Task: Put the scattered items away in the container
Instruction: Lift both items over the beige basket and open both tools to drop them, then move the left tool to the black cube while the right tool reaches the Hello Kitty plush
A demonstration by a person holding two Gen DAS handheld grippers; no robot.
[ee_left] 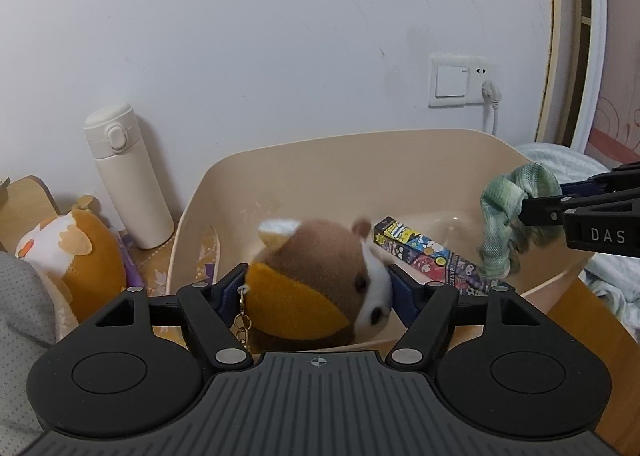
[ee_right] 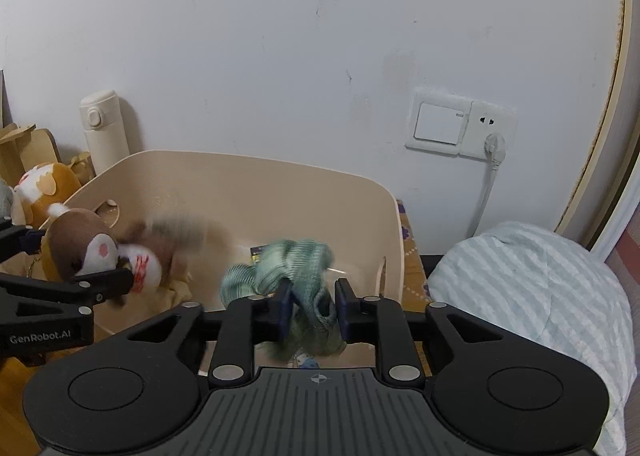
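Note:
My left gripper [ee_left: 318, 290] is shut on a brown plush hamster [ee_left: 320, 276] with an orange patch and a metal clip, held over the near rim of the beige tub [ee_left: 400, 176]. It also shows in the right wrist view [ee_right: 84, 248], at the tub's [ee_right: 240, 184] left side. My right gripper [ee_right: 312, 306] is shut on a green scrunchie [ee_right: 296, 260], held over the tub's right part; the scrunchie also shows in the left wrist view [ee_left: 508, 224]. A patterned box [ee_left: 432, 256] lies inside the tub. A blurred furry white-and-brown toy [ee_right: 160, 252] sits in the tub.
A cream flask [ee_left: 128, 176] stands against the wall left of the tub. An orange-and-white plush [ee_left: 72, 252] lies at far left beside grey fabric. A wall switch and socket with a plugged cable [ee_right: 460, 128] are behind. Striped bedding [ee_right: 540, 296] lies to the right.

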